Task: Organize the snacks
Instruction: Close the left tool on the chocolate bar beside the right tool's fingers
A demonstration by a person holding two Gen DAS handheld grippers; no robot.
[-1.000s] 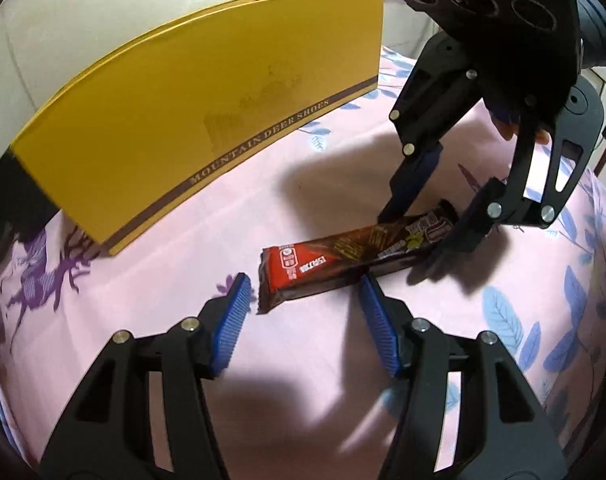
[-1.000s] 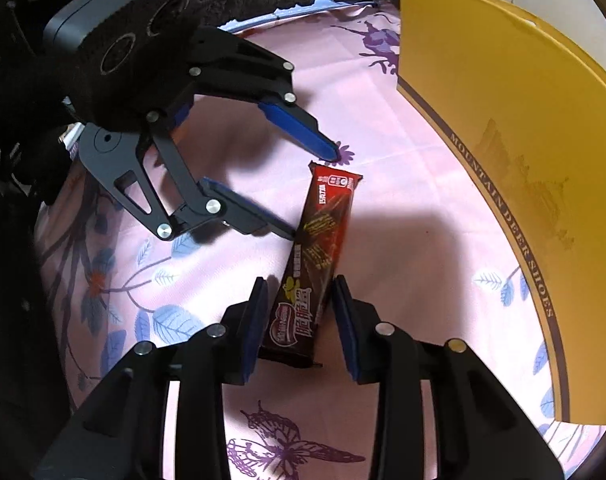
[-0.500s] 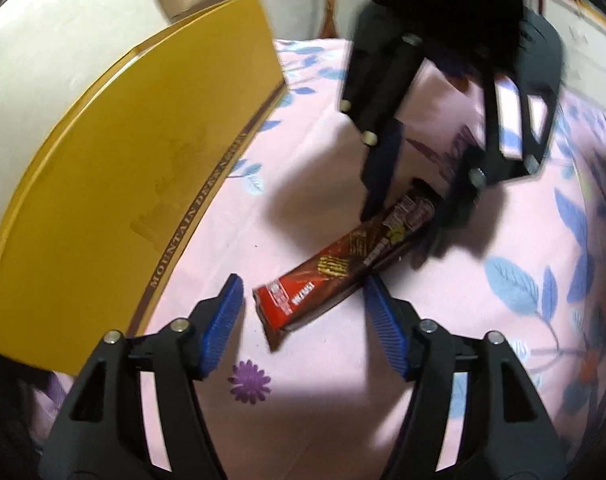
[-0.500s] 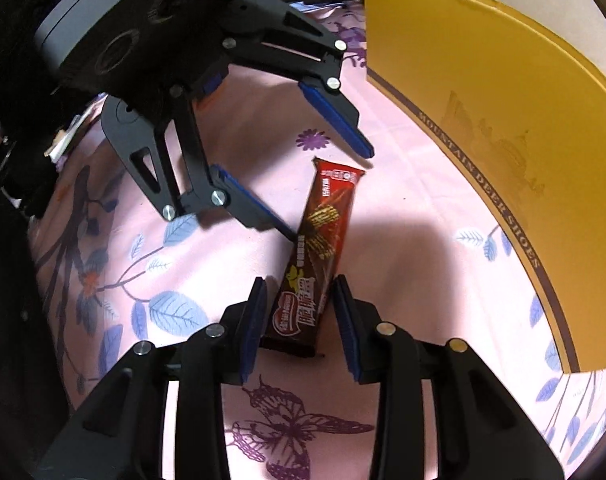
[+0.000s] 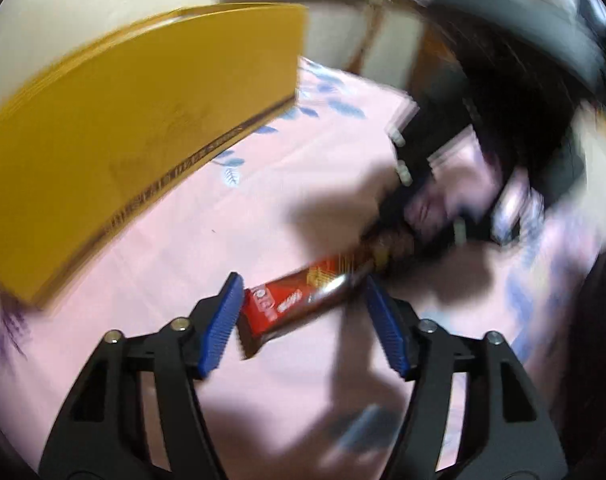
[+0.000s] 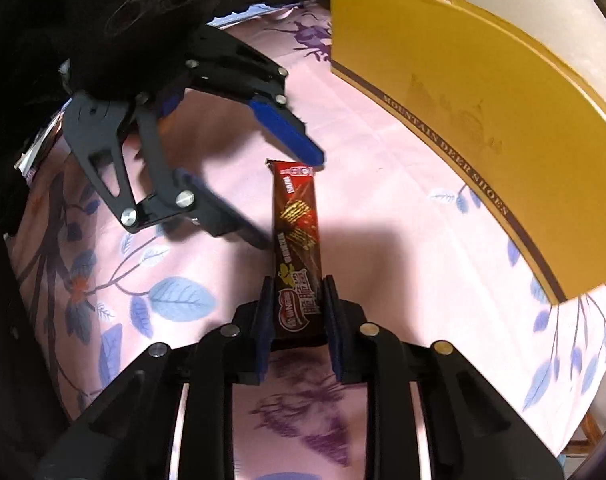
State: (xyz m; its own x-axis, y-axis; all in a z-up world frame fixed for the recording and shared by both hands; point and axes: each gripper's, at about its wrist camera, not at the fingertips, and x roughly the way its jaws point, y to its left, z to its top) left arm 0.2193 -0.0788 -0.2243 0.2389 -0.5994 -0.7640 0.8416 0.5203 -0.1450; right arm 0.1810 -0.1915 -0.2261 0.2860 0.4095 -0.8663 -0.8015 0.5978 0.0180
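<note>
A long brown and red chocolate wafer bar [image 6: 297, 240] lies over the pink floral cloth. My right gripper [image 6: 296, 312] is shut on its brown end. My left gripper [image 5: 303, 320] is open, its blue pads on either side of the bar's red end [image 5: 299, 300]; in the right wrist view the left gripper [image 6: 291, 196] straddles that far end. The left wrist view is blurred by motion. The right gripper appears there as a dark blur [image 5: 419, 216] at the bar's far end.
A yellow shoe box lid [image 6: 483, 120] stands on edge along the far side of the cloth, also in the left wrist view [image 5: 123, 140]. The pink cloth [image 6: 383, 240] with blue leaves and purple butterflies covers the surface.
My right gripper has closed on the bar's brown end. My left gripper has moved in so the red end sits between its open pads. The bar has turned slightly.
</note>
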